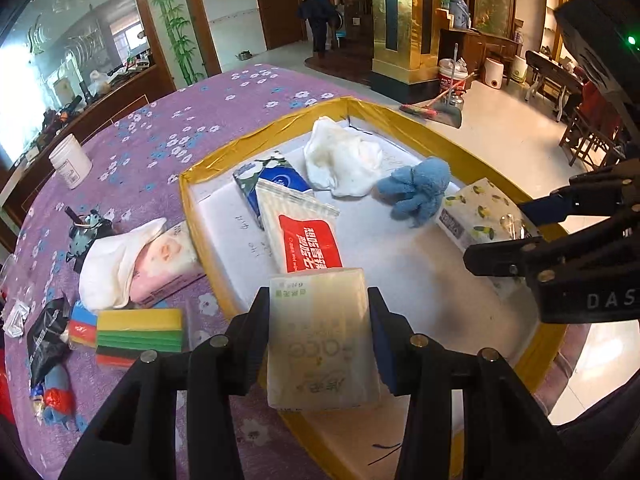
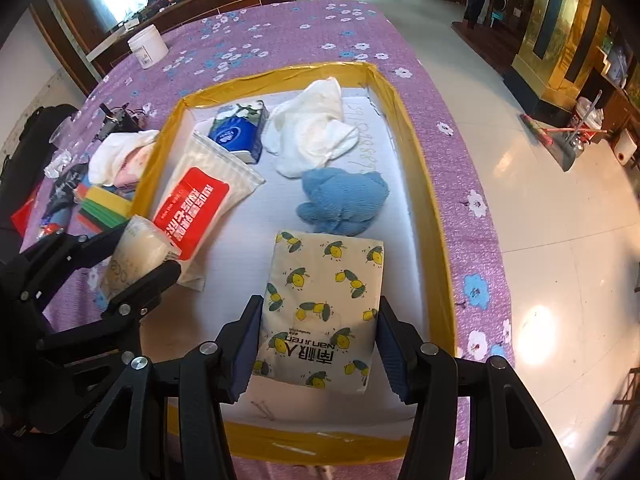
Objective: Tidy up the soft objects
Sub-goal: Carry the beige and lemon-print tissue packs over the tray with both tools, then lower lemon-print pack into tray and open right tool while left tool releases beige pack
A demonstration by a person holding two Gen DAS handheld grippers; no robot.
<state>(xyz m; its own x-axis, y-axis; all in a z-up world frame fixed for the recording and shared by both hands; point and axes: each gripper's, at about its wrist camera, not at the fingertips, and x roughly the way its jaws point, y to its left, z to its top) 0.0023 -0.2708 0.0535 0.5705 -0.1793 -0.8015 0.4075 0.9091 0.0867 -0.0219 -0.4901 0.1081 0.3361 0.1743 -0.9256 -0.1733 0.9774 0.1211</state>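
Clamped between the fingers of the left gripper [image 1: 318,334]: a pale translucent tissue pack [image 1: 322,340], held above the near-left edge of the yellow-taped tray [image 1: 192,176]. Squeezed between the fingers of the right gripper [image 2: 318,344]: a lemon-print tissue pack [image 2: 324,308], over the tray's white floor at its near end. Lying inside the tray beyond: a blue plush toy [image 2: 342,202] just past the lemon pack, a crumpled white cloth [image 2: 312,132] farther back, a blue floral tissue box [image 2: 240,130] beside the cloth, and a red-labelled wet-wipe pack [image 2: 200,200] leaning along the left side. Outside the tray, on the purple flowered tablecloth [image 1: 168,120]: a pink pack under a white cloth [image 1: 136,268], stacked coloured sponges [image 1: 140,334], and a white jar [image 1: 70,160] well apart.
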